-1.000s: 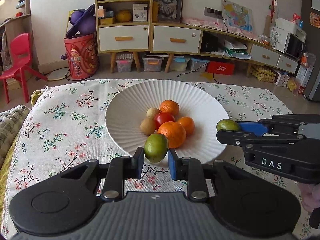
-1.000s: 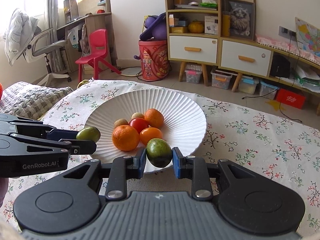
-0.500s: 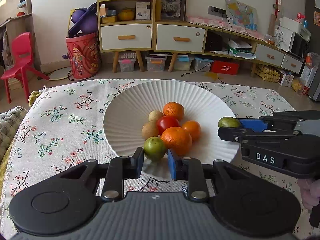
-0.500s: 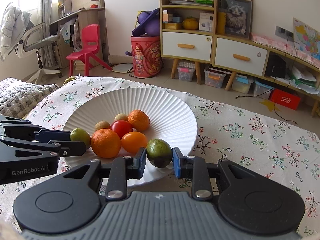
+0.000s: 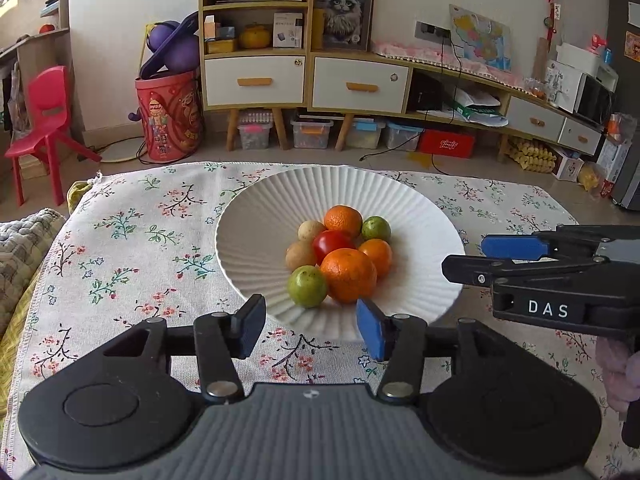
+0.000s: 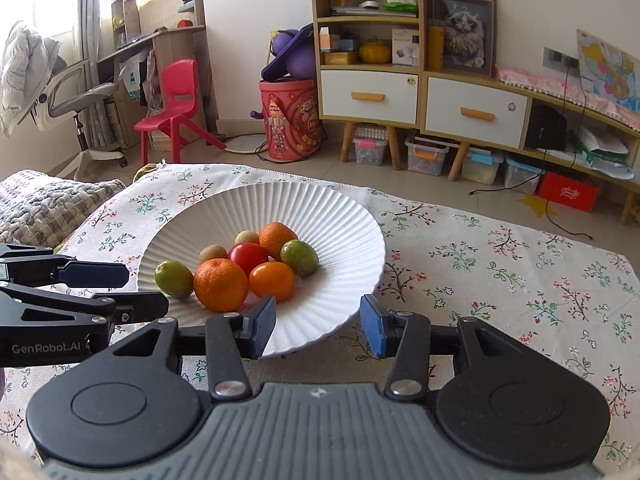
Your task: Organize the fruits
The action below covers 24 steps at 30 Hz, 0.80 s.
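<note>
Beyond left tool (image 5: 310,326), green fruit (image 5: 307,286).

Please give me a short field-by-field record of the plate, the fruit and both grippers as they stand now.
plate: white ribbed plate on floral tablecloth
fruit on plate: two green fruits, three oranges, red tomato, two tan fruits
left gripper: open, just been opening, nothing between jaws
right gripper: open, just been opening, nothing between jaws
</note>
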Motion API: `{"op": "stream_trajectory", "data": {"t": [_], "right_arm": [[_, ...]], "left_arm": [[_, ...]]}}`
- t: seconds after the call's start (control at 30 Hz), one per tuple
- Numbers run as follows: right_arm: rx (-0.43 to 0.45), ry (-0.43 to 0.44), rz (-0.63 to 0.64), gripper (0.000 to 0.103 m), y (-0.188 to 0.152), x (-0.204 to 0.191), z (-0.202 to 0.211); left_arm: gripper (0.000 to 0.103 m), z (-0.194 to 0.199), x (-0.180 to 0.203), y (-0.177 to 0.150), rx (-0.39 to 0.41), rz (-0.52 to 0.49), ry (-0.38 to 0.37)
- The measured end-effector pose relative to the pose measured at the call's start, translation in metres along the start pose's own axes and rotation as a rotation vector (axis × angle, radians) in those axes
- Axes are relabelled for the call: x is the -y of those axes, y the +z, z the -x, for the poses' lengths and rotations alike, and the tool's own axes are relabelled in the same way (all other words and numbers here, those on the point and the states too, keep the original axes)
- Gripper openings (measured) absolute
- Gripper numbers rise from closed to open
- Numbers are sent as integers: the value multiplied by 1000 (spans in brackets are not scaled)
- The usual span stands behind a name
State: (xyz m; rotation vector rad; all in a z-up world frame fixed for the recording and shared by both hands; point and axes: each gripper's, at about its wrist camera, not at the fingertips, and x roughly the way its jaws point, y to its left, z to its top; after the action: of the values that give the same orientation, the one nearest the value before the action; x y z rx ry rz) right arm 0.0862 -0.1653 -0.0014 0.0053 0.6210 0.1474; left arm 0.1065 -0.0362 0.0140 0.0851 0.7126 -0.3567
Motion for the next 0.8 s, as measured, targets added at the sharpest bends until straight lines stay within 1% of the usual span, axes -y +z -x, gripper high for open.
{"op": "stream_trajectory", "data": {"t": [0.1, 0.17, 0.27, 0.33, 0.5, 0.6, 0.7, 0.8], "right_arm": [[2, 1, -5, 51, -1, -1, 5], [1, 0, -11, 54, -1, -1, 8], [-5, -5, -24, 61, -4, -2, 13], [-13, -11, -30, 65, -6, -2, 16], [-44, -35, -42, 71, -12, -5, 23], [-66, -48, -55, 76, -17, -6, 28], [-87, -65, -66, 82, -20, -6, 32], [-108, -76, -73, 86, -23, -7, 35]], "left_arm": [[47, 7, 0, -2, 3, 3, -5], [51, 10, 0, -5, -2, 8, 2], [57, 14, -1, -9, -15, 24, 13], [65, 15, -2, -11, -20, 28, 19], [78, 22, -2, -16, -29, 35, 42], [82, 25, -2, -20, -42, 44, 57], [90, 28, -3, -24, -56, 58, 75], [91, 32, -3, -28, -64, 73, 90]]}}
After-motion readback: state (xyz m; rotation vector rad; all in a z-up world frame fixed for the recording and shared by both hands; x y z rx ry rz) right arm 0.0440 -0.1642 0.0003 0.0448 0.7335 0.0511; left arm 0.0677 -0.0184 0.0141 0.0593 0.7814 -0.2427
